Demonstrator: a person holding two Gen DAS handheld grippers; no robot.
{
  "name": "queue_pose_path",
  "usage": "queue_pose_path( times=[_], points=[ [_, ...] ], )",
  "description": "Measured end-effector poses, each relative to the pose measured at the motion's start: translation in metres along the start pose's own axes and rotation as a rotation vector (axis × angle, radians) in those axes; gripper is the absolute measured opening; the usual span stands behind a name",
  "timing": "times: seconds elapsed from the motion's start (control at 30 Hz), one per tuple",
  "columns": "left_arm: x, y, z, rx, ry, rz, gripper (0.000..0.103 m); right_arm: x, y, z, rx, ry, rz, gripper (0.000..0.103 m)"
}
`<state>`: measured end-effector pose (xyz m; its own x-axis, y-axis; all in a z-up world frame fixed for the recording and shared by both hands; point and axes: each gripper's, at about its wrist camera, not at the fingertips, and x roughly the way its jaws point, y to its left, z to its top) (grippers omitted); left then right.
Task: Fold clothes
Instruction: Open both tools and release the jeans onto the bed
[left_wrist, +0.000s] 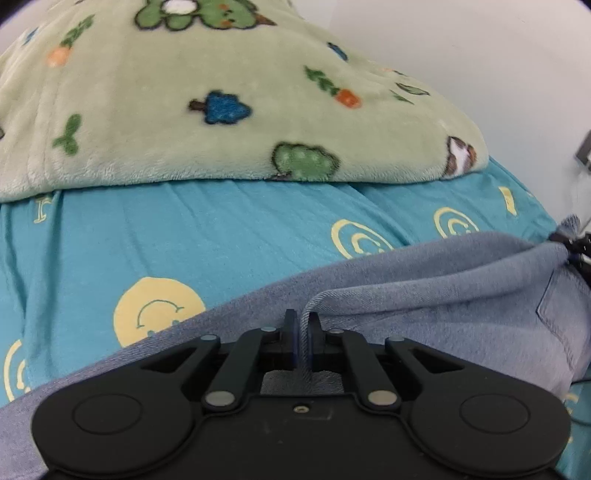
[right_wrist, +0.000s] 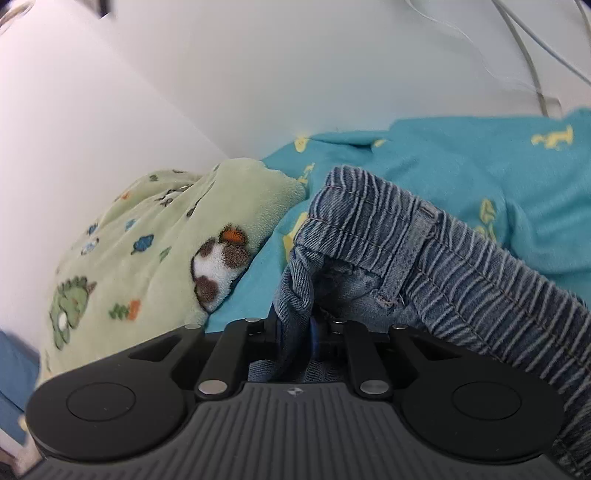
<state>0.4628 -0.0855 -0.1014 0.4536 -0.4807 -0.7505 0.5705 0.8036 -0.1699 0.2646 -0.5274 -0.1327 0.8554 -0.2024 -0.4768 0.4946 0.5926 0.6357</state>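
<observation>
The left gripper (left_wrist: 302, 328) is clamped on a hem of the denim jeans (left_wrist: 424, 306). The right gripper (right_wrist: 295, 332) pinches their bunched waistband (elastic, ribbed), jeans draped over the blue bedsheet (left_wrist: 184, 240) near a green fleece blanket (right_wrist: 147, 251).

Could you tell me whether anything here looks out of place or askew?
Nothing looks damaged or spilled. The jeans are bunched rather than flat, pinched by the left gripper and the right gripper, over the blue sheet.

A plain white wall (right_wrist: 258, 74) fills the upper frame; pale cables (right_wrist: 532, 70) hang at its upper right, evenly lit.
</observation>
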Motion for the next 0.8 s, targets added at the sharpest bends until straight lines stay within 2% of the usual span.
queue_pose_path(
  times=[0.1,0.13,0.17,0.2,0.23,0.3,0.4,0.6,0.8],
  points=[
    [-0.024,-0.001,-0.006,-0.014,-0.045,0.03,0.019,-0.008,0.003,0.0,-0.045,0.003,0.002,0.022],
    [-0.035,-0.002,-0.011,-0.017,-0.061,0.028,0.027,-0.014,0.004,0.0,-0.057,0.005,0.004,0.026],
    [-0.048,-0.003,-0.017,-0.019,-0.077,0.021,0.033,-0.019,0.005,0.001,-0.069,0.006,0.006,0.035],
    [-0.06,-0.004,-0.023,-0.021,-0.094,0.013,0.034,-0.024,0.006,0.001,-0.08,0.007,0.008,0.04],
    [-0.073,-0.005,-0.029,-0.024,-0.111,0.005,0.034,-0.03,0.007,0.001,-0.092,0.008,0.01,0.041],
    [-0.098,-0.007,-0.041,-0.028,-0.144,-0.01,0.034,-0.043,0.01,0.0,-0.118,0.01,0.018,0.042],
    [-0.133,-0.012,-0.07,-0.032,-0.157,0.009,0.034,-0.072,0.017,-0.008,-0.176,0.015,0.045,0.043],
    [-0.2,-0.02,-0.137,-0.095,-0.176,0.098,0.034,-0.139,0.05,-0.035,-0.385,0.047,0.128,0.042],
    [-0.248,-0.025,-0.195,-0.142,-0.16,0.17,0.04,-0.196,0.078,-0.059,-0.447,0.09,0.2,0.042]
  ],
)
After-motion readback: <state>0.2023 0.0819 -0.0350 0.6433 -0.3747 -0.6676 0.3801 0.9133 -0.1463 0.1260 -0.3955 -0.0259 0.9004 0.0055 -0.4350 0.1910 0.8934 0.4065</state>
